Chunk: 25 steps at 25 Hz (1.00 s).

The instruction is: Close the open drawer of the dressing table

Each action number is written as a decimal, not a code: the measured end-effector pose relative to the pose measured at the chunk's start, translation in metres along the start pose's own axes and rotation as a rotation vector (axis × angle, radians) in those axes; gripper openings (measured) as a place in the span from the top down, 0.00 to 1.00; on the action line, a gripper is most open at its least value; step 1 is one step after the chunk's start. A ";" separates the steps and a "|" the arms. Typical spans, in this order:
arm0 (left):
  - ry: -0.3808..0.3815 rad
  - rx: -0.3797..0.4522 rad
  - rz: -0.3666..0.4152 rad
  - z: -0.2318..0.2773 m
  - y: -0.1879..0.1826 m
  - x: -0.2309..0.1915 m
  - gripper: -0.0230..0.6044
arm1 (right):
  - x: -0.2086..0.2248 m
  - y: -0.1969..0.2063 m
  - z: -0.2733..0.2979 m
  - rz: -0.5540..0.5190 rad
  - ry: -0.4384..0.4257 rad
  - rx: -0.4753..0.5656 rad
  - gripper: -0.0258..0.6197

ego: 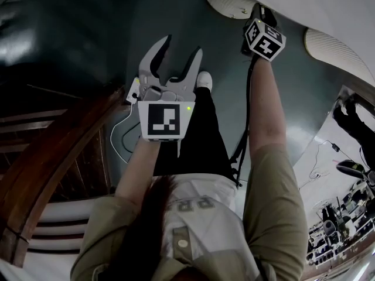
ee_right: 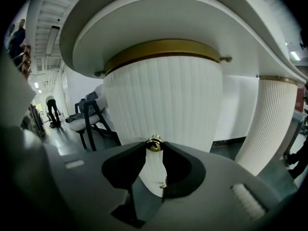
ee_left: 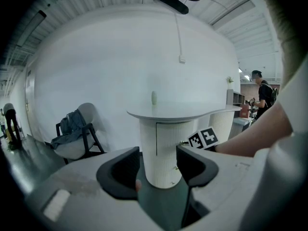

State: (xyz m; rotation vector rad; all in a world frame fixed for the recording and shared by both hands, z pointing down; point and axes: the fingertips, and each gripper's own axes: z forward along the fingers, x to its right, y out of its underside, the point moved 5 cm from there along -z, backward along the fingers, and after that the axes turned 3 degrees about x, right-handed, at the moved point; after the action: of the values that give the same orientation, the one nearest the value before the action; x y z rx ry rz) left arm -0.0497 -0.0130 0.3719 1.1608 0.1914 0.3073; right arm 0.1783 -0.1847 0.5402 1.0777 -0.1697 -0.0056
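The white dressing table [ee_left: 185,110] stands on a ribbed round pedestal [ee_left: 161,148] with a dark vertical seam on its front. In the right gripper view the ribbed drawer front [ee_right: 163,100] fills the picture under a brass band. A small brass knob [ee_right: 154,144] sits between the tips of my right gripper [ee_right: 154,150], which is shut on it. From the head view, the right gripper [ego: 256,10] reaches under the table's edge [ego: 225,2], its jaws hidden by the marker cube [ego: 265,38]. My left gripper [ego: 181,48] hangs open over the dark floor, well back from the pedestal, holding nothing [ee_left: 159,165].
A dark chair [ee_left: 72,134] draped with clothing stands left of the table. Curved wooden furniture [ego: 47,163] lies at my left. A second ribbed leg [ee_right: 272,119] stands to the right. A white cable [ego: 120,136] trails on the floor. A person [ee_left: 262,93] stands far off.
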 end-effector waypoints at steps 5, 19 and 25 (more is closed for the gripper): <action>0.014 0.004 0.028 -0.005 -0.004 -0.008 0.56 | 0.005 0.000 -0.006 0.047 -0.006 0.001 0.66; 0.022 0.070 0.026 -0.044 -0.065 -0.033 0.56 | -0.022 -0.022 -0.112 0.047 -0.022 -0.048 0.51; 0.009 0.121 0.007 -0.066 -0.123 -0.052 0.56 | -0.039 -0.089 -0.199 0.097 -0.025 0.028 0.51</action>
State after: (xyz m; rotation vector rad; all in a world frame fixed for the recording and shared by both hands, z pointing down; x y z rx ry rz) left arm -0.1018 -0.0177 0.2327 1.2801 0.2159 0.3108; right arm 0.1745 -0.0490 0.3650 1.0971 -0.2450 0.0709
